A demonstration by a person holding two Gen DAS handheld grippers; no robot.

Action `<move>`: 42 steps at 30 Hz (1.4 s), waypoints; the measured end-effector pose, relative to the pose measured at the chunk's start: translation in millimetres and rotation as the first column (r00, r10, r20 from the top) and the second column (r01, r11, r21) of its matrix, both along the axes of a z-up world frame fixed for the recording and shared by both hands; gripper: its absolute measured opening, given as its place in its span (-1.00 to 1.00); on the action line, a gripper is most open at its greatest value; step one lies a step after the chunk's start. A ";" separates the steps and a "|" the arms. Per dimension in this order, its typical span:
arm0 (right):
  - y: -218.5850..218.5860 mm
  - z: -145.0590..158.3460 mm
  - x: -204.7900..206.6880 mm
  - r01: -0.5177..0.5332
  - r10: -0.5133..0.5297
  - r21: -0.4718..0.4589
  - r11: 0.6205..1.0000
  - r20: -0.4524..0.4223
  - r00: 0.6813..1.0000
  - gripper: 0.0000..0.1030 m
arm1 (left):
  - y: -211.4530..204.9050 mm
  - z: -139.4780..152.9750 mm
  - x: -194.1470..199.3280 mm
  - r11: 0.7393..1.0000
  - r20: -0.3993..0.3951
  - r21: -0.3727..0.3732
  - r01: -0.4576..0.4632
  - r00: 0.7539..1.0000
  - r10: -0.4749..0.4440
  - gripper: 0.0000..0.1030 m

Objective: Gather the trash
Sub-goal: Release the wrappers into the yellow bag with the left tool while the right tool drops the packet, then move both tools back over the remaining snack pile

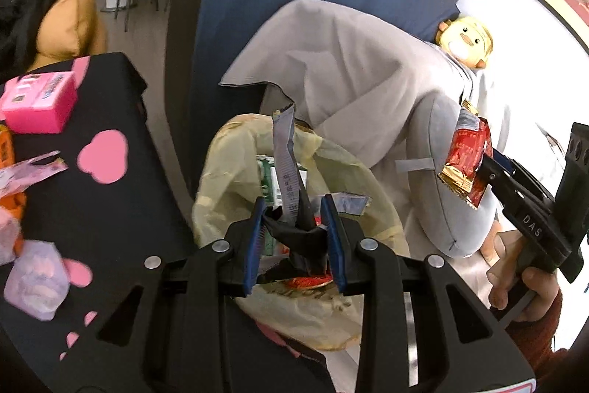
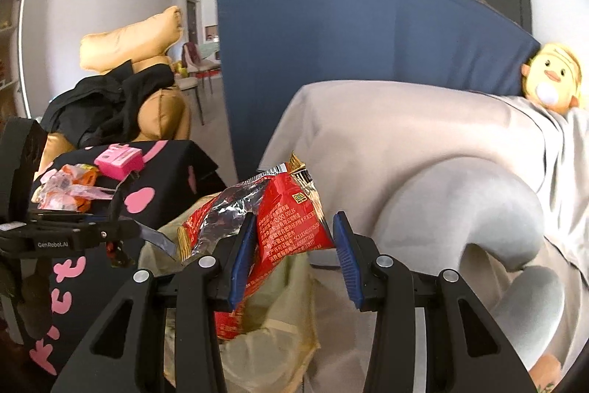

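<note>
Trash collection at a bedside: the left gripper (image 1: 294,227) hangs over the mouth of a yellowish plastic bag (image 1: 235,150), its blue-padded fingers (image 1: 257,238) apart and not clamped, with a crumpled black-and-silver wrapper (image 1: 294,238) lying between them and a long grey strip of it standing up above the bag. Green and red packets show inside the bag beneath. To the right, the right gripper (image 1: 486,172) carries a red snack wrapper (image 1: 467,161) with gold edges in front of a grey neck pillow (image 1: 441,209) on the pale sheet.

The right wrist view shows that wrapper (image 2: 291,220) lying against the left blue pad (image 2: 243,256) of the right gripper (image 2: 294,256) while the other pad stands clear of it, jaws spread; whether it is pinched cannot be told. It hangs above the bag (image 2: 287,319). Beside the bag stands a black table with pink hearts (image 1: 103,153), bearing a pink box (image 1: 36,102) and more crumpled wrappers (image 2: 70,190). A yellow duck plush (image 2: 552,80) leans on the blue headboard (image 2: 368,61).
</note>
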State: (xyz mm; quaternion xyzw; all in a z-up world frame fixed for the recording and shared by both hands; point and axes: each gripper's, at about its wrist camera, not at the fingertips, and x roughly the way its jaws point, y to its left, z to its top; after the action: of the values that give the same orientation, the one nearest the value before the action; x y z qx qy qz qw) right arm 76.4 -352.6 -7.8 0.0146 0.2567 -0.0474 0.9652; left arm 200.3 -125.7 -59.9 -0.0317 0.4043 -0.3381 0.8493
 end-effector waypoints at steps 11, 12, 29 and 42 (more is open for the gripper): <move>-9.6 -16.7 4.7 0.010 -0.008 0.057 0.998 -0.043 0.999 -0.21 | -5.3 -9.3 21.4 1.000 -0.068 -0.015 -0.013 0.998 0.012 0.19; -6.9 -19.4 7.3 0.001 0.002 0.061 0.998 -0.049 0.999 -0.21 | 1.2 -7.9 20.4 0.999 -0.066 -0.013 -0.029 0.997 0.028 0.19; 61.5 -59.7 76.2 -0.118 0.123 0.041 0.992 -0.178 0.976 0.06 | 156.1 10.2 -29.1 0.963 0.005 0.038 -0.267 0.964 0.267 0.19; 89.5 -55.2 82.5 -0.173 0.187 0.095 0.980 -0.169 0.968 0.27 | 246.3 -2.1 -35.7 0.890 -0.017 -0.009 -0.456 0.890 0.455 0.19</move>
State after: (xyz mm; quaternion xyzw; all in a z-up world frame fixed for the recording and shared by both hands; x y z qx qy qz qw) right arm 158.9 -263.1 -63.0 0.0256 0.3435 0.0495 0.9375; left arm 164.6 120.6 -62.0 -0.1334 0.3894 -0.1321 0.9017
